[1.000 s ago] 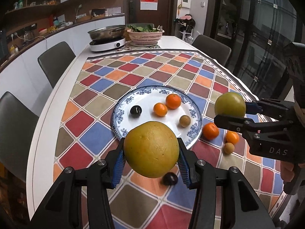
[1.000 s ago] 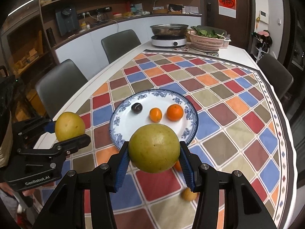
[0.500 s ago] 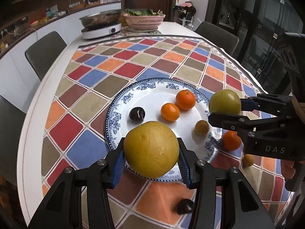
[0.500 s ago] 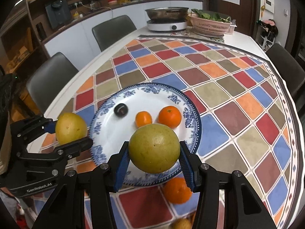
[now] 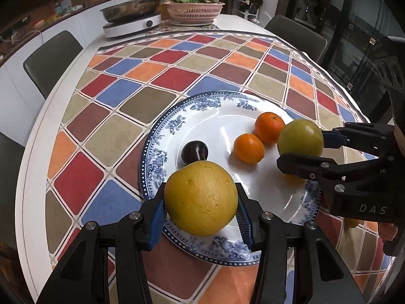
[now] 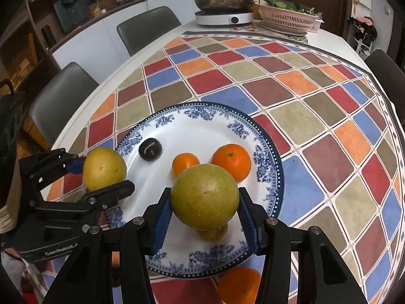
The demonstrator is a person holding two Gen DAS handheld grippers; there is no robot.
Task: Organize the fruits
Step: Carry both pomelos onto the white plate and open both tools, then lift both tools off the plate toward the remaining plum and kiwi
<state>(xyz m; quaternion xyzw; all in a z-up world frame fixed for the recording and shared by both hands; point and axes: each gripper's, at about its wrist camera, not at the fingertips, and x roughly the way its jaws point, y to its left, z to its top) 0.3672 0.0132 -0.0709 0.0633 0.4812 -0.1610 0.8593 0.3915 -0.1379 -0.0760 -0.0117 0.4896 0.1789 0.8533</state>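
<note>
**A:** Since both claws are loaded, I'd call this the drop-off step. Nearest in the left wrist view, the left gripper (image 5: 201, 209) is pinching a big yellow fruit (image 5: 201, 198) between its blue pads, held over the near rim of the blue-and-white plate (image 5: 154, 149). The right gripper (image 6: 205, 209) is doing the same with a greenish fruit (image 6: 205, 196), clamped over the plate's near right part.

**B:** Are they touching the plate yet?

**A:** Can't tell the height from these views. My guess is both are a bit above it. Under the greenish one there's a small tan fruit (image 6: 212, 233), so lowering straight down looks risky to me.

**B:** What's past that?

**A:** On the plate, a dark plum (image 5: 195, 150) sits just behind the yellow fruit, then a small orange (image 5: 249, 148) touching a larger orange (image 5: 269, 128). One more loose orange (image 6: 239, 285) lies on the checkered tablecloth (image 6: 329, 152), just off the near rim.

**B:** So next move?

**A:** Probably lower each fruit onto bare white plate, away from the little ones, then spread the fingers slowly since round fruit may roll. Far end of the table has a cooktop with pan (image 5: 133, 20) and a pink basket (image 5: 193, 11), not involved.
</note>
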